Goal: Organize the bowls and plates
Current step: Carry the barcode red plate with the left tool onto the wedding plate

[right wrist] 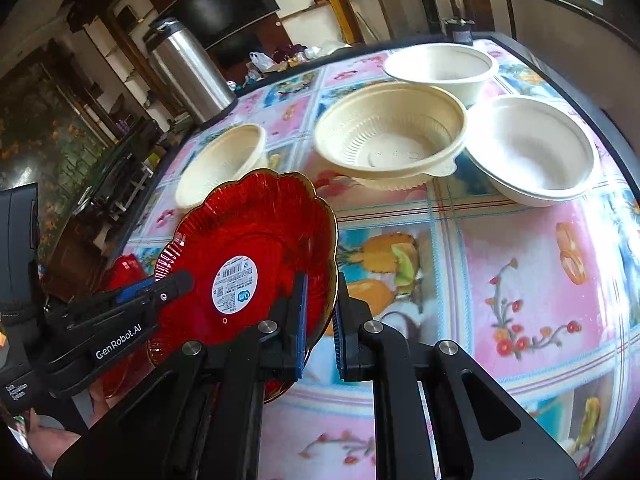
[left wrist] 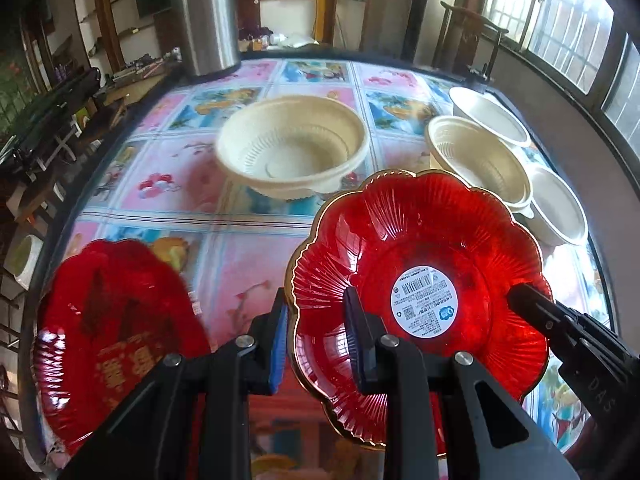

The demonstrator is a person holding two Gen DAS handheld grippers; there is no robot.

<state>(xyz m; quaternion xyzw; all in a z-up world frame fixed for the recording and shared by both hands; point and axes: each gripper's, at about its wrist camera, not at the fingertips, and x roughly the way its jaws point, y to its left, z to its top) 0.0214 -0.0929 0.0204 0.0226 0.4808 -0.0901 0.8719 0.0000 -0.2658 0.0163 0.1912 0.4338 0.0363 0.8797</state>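
Note:
A red scalloped plate (left wrist: 420,248) with a gold rim and a white label is held up off the table, tilted. My left gripper (left wrist: 320,340) has a finger on each side of its left rim, with a wide gap between the pads. My right gripper (right wrist: 320,320) straddles the opposite rim (right wrist: 316,248), its pads close against the edge; it also shows in the left wrist view (left wrist: 560,320). A second red plate (left wrist: 116,340) lies on the table at the left. A cream ribbed bowl (left wrist: 292,148) stands at the table's middle.
A second ribbed bowl (right wrist: 392,136) and two plain white bowls (right wrist: 532,152) (right wrist: 440,66) stand on the right part of the flowered tablecloth (right wrist: 520,280). A steel flask (left wrist: 208,16) stands at the far edge. A wooden chair (left wrist: 472,36) stands beyond the table.

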